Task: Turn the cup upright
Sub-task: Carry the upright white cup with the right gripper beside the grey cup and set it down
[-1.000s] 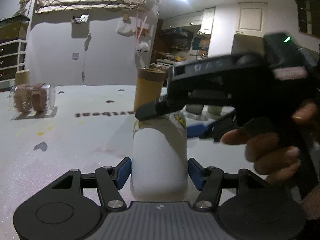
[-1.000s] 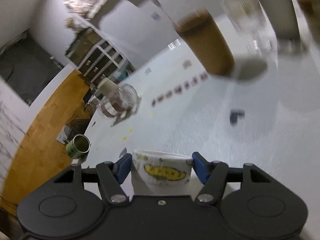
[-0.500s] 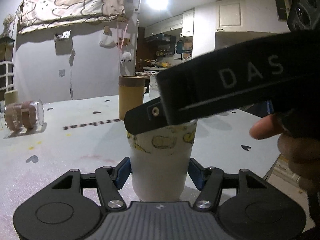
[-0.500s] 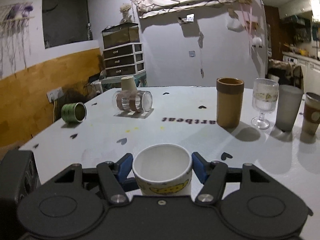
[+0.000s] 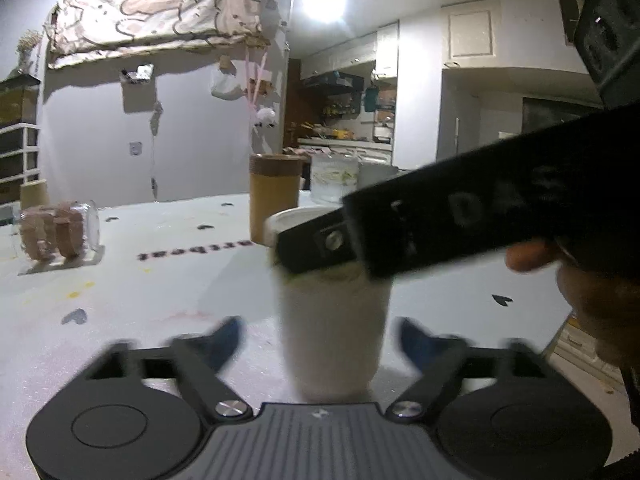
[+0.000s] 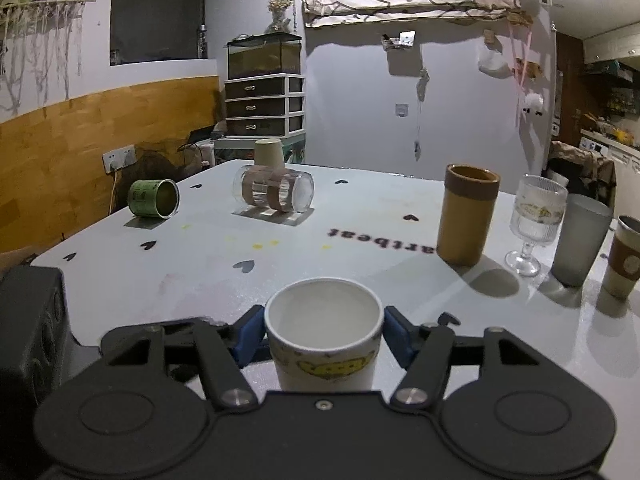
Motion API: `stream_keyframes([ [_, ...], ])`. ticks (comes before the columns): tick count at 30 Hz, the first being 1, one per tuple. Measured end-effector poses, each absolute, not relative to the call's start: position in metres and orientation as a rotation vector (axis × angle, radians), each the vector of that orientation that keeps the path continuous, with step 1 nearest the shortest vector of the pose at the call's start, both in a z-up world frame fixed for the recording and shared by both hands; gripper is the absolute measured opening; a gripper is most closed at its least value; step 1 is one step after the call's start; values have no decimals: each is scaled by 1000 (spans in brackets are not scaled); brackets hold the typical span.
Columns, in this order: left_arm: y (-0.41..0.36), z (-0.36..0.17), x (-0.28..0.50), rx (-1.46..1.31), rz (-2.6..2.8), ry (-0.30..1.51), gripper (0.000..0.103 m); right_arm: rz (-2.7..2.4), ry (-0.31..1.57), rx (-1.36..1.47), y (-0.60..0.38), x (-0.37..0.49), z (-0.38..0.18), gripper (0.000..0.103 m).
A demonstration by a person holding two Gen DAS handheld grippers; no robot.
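**Paper cup upright between two grippers**

The paper cup stands upright on the white counter, mouth open to the top, a yellow cartoon print on its white wall. In the right wrist view the right gripper has its blue-padded fingers pressed against the cup's upper wall on both sides — clamped just under the rim.

In the left wrist view the same cup sits between the left gripper's fingers, which are spread wide and blurred, with a clear gap of counter showing on each side of the cup; they do not touch it. The black body of the right gripper crosses the cup's top from the right, with the person's right hand behind it.

Farther back on the counter stand a brown tumbler, a ribbed wine glass, a frosted grey tumbler and a sleeved coffee cup — all upright. A clear glass jar and a green tin can lie on their sides to the left, and a beige paper cup stands upside down behind the jar.
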State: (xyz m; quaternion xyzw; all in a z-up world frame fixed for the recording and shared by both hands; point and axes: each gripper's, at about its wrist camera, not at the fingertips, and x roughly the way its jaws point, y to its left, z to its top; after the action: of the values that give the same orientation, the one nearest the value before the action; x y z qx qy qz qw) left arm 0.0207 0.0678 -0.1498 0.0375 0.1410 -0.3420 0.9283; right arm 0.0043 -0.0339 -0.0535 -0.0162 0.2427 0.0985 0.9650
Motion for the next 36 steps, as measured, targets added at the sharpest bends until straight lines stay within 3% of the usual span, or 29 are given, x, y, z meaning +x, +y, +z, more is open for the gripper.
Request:
stream_keyframes([
  [12, 76, -146, 26, 46, -637, 289, 102, -198, 382, 14, -150, 52, -41, 64],
  [22, 78, -148, 27, 52, -635, 295, 103, -522, 429, 127, -267, 110, -52, 64],
  [34, 78, -147, 25, 56, -631, 293, 103, -629, 409, 170, -302, 119, -74, 65],
  [36, 77, -146, 25, 58, -625, 291, 103, -633, 412, 165, -299, 120, -73, 69],
])
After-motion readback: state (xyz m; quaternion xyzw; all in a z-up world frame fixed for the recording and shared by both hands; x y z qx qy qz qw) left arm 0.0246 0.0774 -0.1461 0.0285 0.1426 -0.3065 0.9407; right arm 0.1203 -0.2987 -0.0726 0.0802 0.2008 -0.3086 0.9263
